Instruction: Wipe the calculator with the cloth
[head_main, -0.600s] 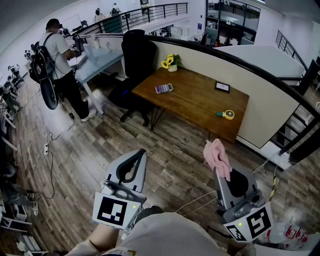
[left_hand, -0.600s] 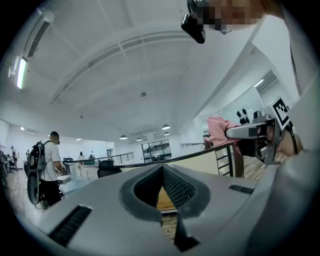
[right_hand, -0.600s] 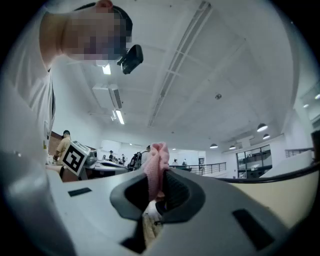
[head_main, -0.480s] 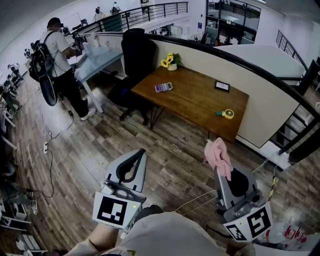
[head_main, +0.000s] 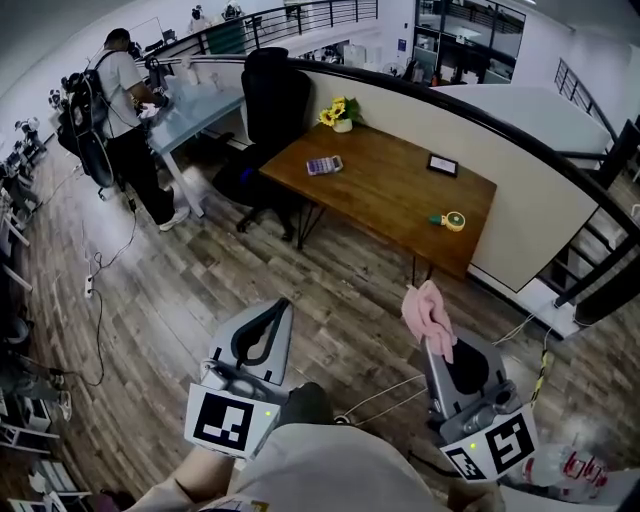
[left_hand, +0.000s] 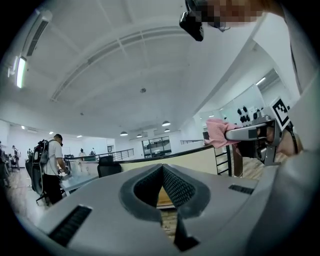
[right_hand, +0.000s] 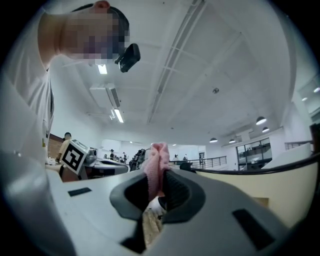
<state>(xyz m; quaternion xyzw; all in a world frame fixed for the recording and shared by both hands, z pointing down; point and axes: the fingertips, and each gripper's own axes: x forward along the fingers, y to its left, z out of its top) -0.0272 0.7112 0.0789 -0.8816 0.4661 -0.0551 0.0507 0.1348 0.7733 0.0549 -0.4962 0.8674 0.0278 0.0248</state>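
The calculator (head_main: 325, 165) lies on the far left part of a brown wooden table (head_main: 400, 205), well ahead of both grippers. My right gripper (head_main: 428, 325) is shut on a pink cloth (head_main: 428, 315), which bunches out past its tips; the same pink cloth (right_hand: 156, 167) shows pinched between the jaws in the right gripper view. My left gripper (head_main: 275, 312) is shut with nothing in it, held level over the wood floor. In the left gripper view its jaws (left_hand: 162, 172) meet at the tips, and the right gripper with the pink cloth (left_hand: 220, 135) shows at the right.
On the table are a yellow flower pot (head_main: 340, 115), a small dark tablet (head_main: 442, 165) and a green-yellow tape measure (head_main: 453, 221). A black office chair (head_main: 270, 120) stands at the table's left end. A person (head_main: 125, 120) stands at a glass desk (head_main: 195, 110) far left. Cables (head_main: 380, 400) cross the floor.
The view has shifted a little closer to the table. Both grippers keep their places in the view and their grip is unchanged.
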